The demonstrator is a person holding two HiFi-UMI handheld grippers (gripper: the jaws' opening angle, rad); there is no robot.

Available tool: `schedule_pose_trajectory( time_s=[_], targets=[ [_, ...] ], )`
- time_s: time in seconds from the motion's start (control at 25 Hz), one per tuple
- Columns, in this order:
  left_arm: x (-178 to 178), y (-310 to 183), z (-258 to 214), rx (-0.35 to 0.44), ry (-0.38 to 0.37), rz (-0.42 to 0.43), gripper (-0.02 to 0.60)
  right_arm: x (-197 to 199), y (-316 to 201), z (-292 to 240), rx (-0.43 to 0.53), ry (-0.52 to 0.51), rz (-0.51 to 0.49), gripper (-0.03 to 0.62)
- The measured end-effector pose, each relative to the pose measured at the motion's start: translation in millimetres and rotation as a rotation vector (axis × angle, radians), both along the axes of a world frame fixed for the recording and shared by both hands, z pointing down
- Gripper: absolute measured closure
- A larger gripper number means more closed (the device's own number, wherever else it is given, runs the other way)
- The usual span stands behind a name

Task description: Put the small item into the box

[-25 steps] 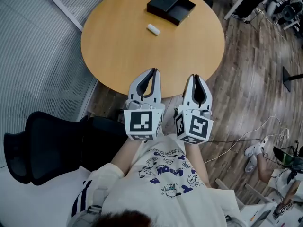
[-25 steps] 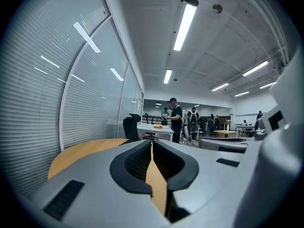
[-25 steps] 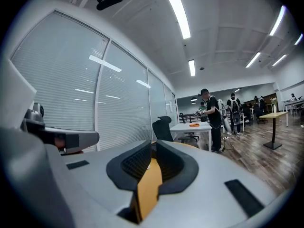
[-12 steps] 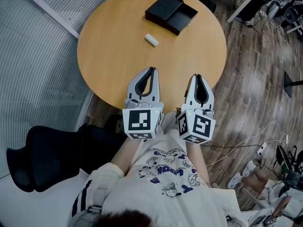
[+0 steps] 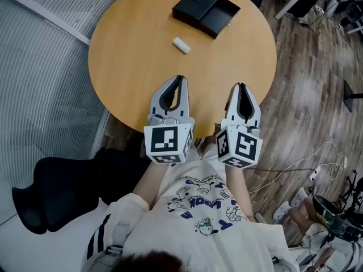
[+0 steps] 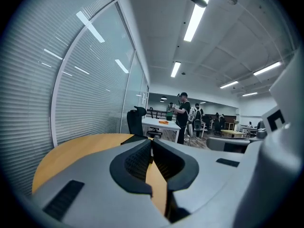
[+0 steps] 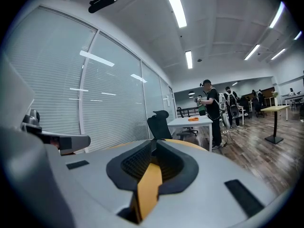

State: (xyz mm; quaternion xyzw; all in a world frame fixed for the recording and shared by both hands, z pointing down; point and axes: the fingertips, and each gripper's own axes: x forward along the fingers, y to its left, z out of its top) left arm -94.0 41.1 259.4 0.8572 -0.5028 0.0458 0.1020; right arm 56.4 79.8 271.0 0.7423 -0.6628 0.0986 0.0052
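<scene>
A small white item (image 5: 181, 45) lies on the round wooden table (image 5: 130, 50), towards its far side. Beyond it sits a black box (image 5: 218, 17) with its lid (image 5: 195, 3) set beside it, touching. My left gripper (image 5: 180, 78) hovers at the table's near edge, shut and empty, well short of the item. My right gripper (image 5: 242, 86) is level with it to the right, also shut and holding nothing. In both gripper views the jaws meet at the tips (image 6: 151, 141) (image 7: 154, 142) and only the tabletop shows past them.
A black office chair (image 5: 62, 180) stands at the lower left by a glass wall with blinds (image 5: 34, 67). Wood floor lies right of the table, with cables (image 5: 317, 163). People stand by desks far off (image 6: 183, 115) (image 7: 211, 110).
The view has shifted slightly, so the table and box sit a little higher and further right. Both grippers have edged forward over the table's near edge, still shut.
</scene>
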Motion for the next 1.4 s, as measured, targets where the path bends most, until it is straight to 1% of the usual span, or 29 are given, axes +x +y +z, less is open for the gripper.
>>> schedule_pose_trajectory(
  time_s=[0.28, 0.64, 0.76, 0.92, 1.08, 1.24, 1.4],
  targets=[
    [7.6, -13.4, 6.2, -0.031, 0.001, -0.036, 0.558, 14.4, -17.0, 4.5, -0.021, -0.010, -0.021, 0.545],
    [23.0, -50.5, 20.9, -0.079, -0.005, -0.127, 0.558, 41.2, -61.6, 17.0, -0.052, -0.021, -0.091, 0.545],
    [26.3, -64.9, 29.3, -0.103, -0.009, -0.158, 0.557, 46.9, -78.3, 25.0, -0.070, -0.021, -0.120, 0.545],
    [29.3, -84.3, 43.9, -0.135, -0.043, -0.195, 0.557, 53.3, -100.5, 36.0, -0.098, -0.020, -0.158, 0.545],
    [30.6, -100.3, 58.4, -0.180, -0.042, -0.238, 0.557, 61.5, -118.7, 44.4, -0.119, -0.023, -0.183, 0.545],
    [31.5, -115.0, 71.0, -0.214, -0.061, -0.272, 0.557, 69.9, -134.8, 54.2, -0.145, -0.030, -0.200, 0.545],
    [31.1, -127.2, 85.0, -0.259, -0.046, -0.297, 0.557, 76.2, -149.0, 65.3, -0.172, -0.036, -0.209, 0.545]
  ],
)
